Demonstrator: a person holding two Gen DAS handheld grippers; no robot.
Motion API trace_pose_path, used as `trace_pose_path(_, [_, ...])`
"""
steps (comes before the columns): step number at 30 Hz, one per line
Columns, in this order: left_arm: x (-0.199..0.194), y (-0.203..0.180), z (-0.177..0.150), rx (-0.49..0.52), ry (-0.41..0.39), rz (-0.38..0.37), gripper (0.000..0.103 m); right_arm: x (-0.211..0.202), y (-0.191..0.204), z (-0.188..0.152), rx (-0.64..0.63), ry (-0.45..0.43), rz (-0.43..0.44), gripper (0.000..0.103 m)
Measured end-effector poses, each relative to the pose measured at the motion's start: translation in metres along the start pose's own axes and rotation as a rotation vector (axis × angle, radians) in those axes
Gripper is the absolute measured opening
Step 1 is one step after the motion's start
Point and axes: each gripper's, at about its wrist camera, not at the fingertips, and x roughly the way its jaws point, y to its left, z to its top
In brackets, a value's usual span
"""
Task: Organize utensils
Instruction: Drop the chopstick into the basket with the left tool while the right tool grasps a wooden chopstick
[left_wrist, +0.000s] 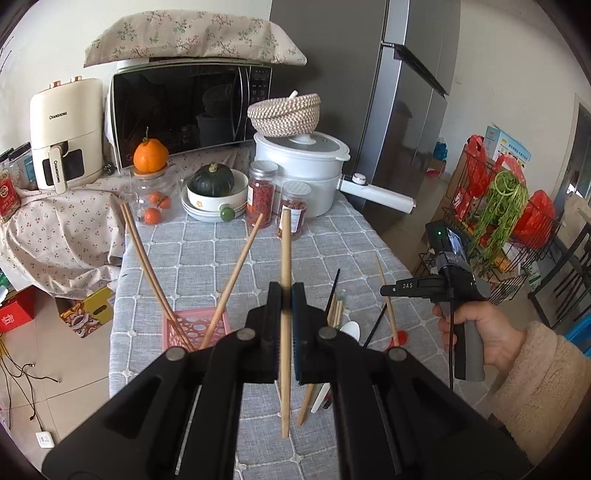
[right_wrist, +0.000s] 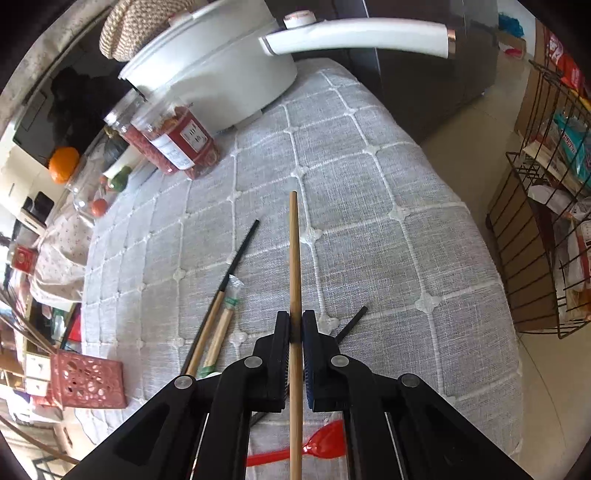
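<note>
My left gripper (left_wrist: 286, 295) is shut on a wooden chopstick (left_wrist: 285, 258) held upright above the grey table. A pink perforated basket (left_wrist: 195, 326) to its left holds three wooden chopsticks (left_wrist: 236, 273) leaning outward. My right gripper (right_wrist: 295, 325) is shut on another wooden chopstick (right_wrist: 294, 258) that points forward over the table; it shows at right in the left wrist view (left_wrist: 386, 290). On the cloth lie black chopsticks (right_wrist: 240, 251), wrapped wooden chopsticks (right_wrist: 221, 332), a red plastic spoon (right_wrist: 317, 443) and a white spoon (left_wrist: 349, 330).
Jars of red food (left_wrist: 260, 194), a white pot with a long handle (left_wrist: 306, 170), a bowl with a squash (left_wrist: 214, 192), a microwave (left_wrist: 184, 107) and an air fryer (left_wrist: 66, 133) stand at the table's back. A wire rack (left_wrist: 495, 206) and a fridge (left_wrist: 399, 92) are on the right.
</note>
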Motion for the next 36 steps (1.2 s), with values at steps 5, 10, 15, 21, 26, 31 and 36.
trace_pose_path(5, [-0.033,0.01,0.012,-0.031,-0.124,0.003,0.006,-0.054,0.015,-0.008,-0.038,-0.128,0.073,0.007])
trace_pose_path(10, [-0.062,0.027,0.021,-0.091,-0.295,0.034,0.006,-0.105,0.039,-0.022,-0.076,-0.267,0.141,0.007])
trace_pose_path(15, [-0.068,0.042,0.019,-0.12,-0.45,0.101,0.006,-0.14,0.068,-0.035,-0.127,-0.388,0.19,0.007])
trace_pose_path(21, [-0.031,0.063,0.008,-0.133,-0.448,0.16,0.006,-0.152,0.101,-0.044,-0.171,-0.496,0.216,0.007])
trace_pose_path(26, [0.001,0.071,-0.003,-0.143,-0.37,0.173,0.006,-0.156,0.122,-0.052,-0.18,-0.564,0.251,0.007])
trace_pose_path(31, [0.019,0.079,-0.008,-0.157,-0.32,0.187,0.006,-0.159,0.141,-0.061,-0.19,-0.624,0.272,0.007])
trace_pose_path(36, [0.034,0.083,-0.009,-0.167,-0.231,0.156,0.006,-0.157,0.162,-0.067,-0.182,-0.667,0.281,0.007])
